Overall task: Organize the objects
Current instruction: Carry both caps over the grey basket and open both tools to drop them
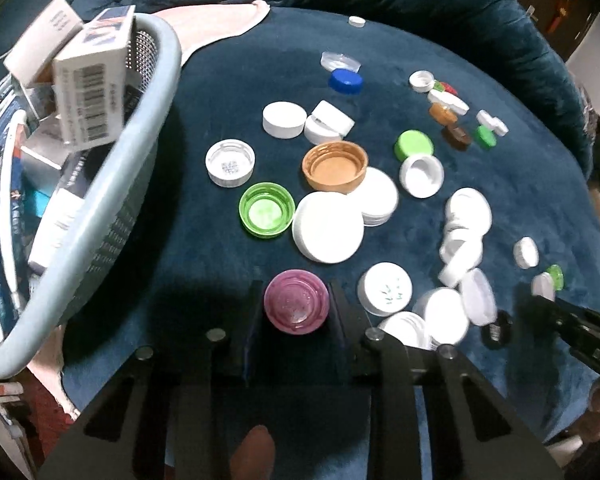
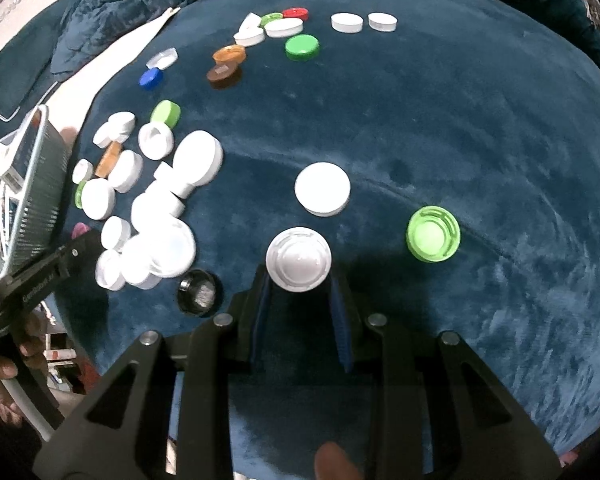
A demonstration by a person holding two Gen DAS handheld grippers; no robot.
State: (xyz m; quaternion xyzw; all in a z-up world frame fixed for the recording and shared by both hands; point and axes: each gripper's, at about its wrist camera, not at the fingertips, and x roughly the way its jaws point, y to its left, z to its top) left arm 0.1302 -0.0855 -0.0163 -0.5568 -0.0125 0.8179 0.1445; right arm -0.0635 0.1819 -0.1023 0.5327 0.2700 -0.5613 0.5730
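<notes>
Many loose bottle caps lie on a dark blue velvet surface [image 1: 220, 92]. My left gripper [image 1: 296, 308] is shut on a pink cap [image 1: 296, 306], its hollow side facing the camera. Ahead of it lie a green cap [image 1: 266, 209], a brown cap [image 1: 334, 166] and several white caps [image 1: 327, 227]. My right gripper [image 2: 299, 276] is shut on a white cap [image 2: 299, 259]. Beyond it lie a white cap [image 2: 322, 188] and a green cap [image 2: 433, 239]. The right gripper also shows at the right edge of the left wrist view [image 1: 580, 324].
A light blue mesh basket [image 1: 100, 216] full of small boxes stands at the left. A pile of white caps [image 2: 156, 240] and a black cap [image 2: 198, 292] lie left of my right gripper. More coloured caps [image 2: 300, 47] sit at the far side.
</notes>
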